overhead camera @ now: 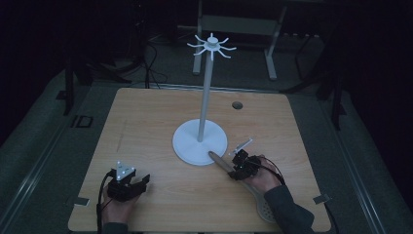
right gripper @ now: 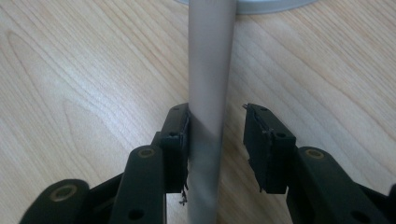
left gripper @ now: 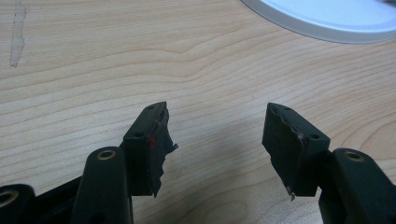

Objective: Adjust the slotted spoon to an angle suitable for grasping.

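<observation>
A white stand rises from a round base (overhead camera: 199, 142) at the table's middle, its thin pole (overhead camera: 204, 97) topped by a ring of hooks (overhead camera: 212, 46). A slotted spoon lies right of the base, its perforated head (overhead camera: 265, 210) near the front edge and its grey handle (overhead camera: 219, 161) pointing at the base. My right gripper (overhead camera: 239, 165) straddles that handle. In the right gripper view the handle (right gripper: 210, 70) touches one jaw, with a gap to the other, so the right gripper (right gripper: 217, 116) is open. My left gripper (overhead camera: 141, 181) rests at the front left, and the left gripper (left gripper: 215, 116) is open over bare wood.
The wooden table (overhead camera: 146, 122) has a small round hole (overhead camera: 237, 105) at its back right. The stand's base edge (left gripper: 327, 23) lies ahead of the left jaws. Dark floor and furniture legs surround the table.
</observation>
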